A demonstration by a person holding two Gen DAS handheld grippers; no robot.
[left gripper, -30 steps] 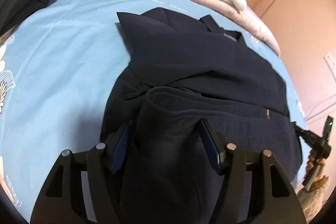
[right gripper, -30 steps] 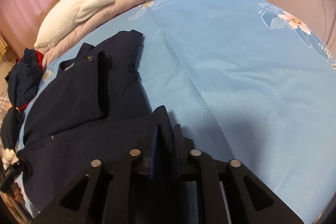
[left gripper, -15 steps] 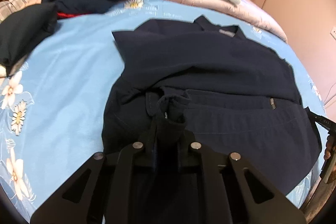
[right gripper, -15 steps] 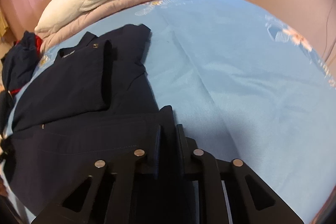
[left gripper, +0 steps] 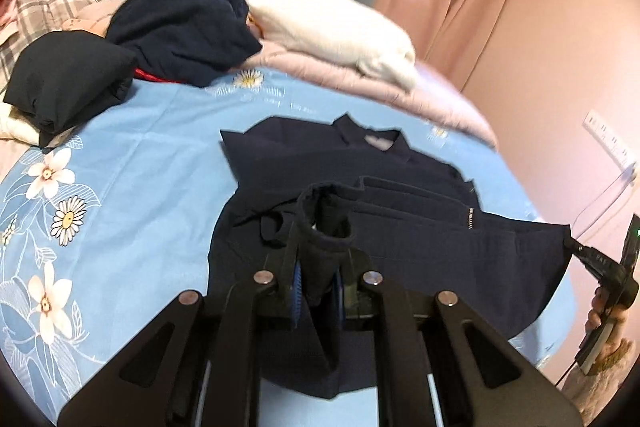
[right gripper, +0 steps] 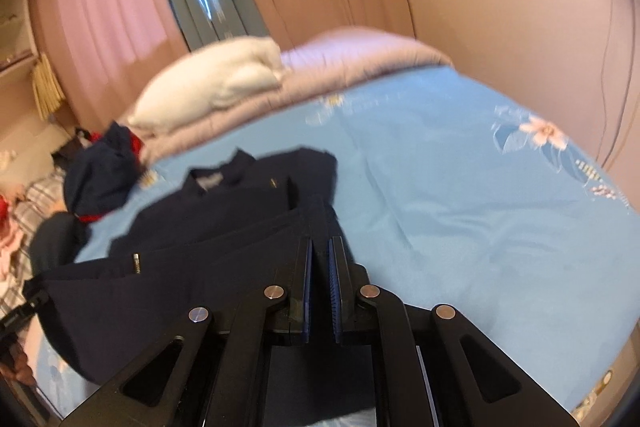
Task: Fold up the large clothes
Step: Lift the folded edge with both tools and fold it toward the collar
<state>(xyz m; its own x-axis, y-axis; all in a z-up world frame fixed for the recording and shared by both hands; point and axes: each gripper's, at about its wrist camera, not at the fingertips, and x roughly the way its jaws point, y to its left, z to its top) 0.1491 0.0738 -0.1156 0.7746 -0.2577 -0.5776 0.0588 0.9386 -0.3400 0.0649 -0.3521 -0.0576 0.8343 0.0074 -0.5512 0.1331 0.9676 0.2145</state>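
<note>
The navy jacket [left gripper: 400,211] is lying on the bed [left gripper: 152,155], collar toward the pillows, its sleeves already looking tucked in over the body. Both near corners of its hem are being lifted off the blue floral sheet. The left hand-held gripper [left gripper: 318,275] is clamping a bunched roll of hem fabric between its blue pads, its jaws having just been closing on that cloth. The right hand-held gripper [right gripper: 320,267] is pinching the opposite hem corner, with its jaws nearly together and dark cloth between them. Judging by this, the side folds are done and the bottom-to-collar fold is only beginning; laying the hem over the chest and smoothing it are still remaining.

Beyond the collar, a white pillow [left gripper: 336,31] is sitting on a folded pink quilt [right gripper: 360,59]. A heap of dark clothes [left gripper: 180,31] and a folded dark garment [left gripper: 68,79] are lying well apart at the left. Nothing is blocking the fold path, though the bunched left grip is risking an uneven edge.
</note>
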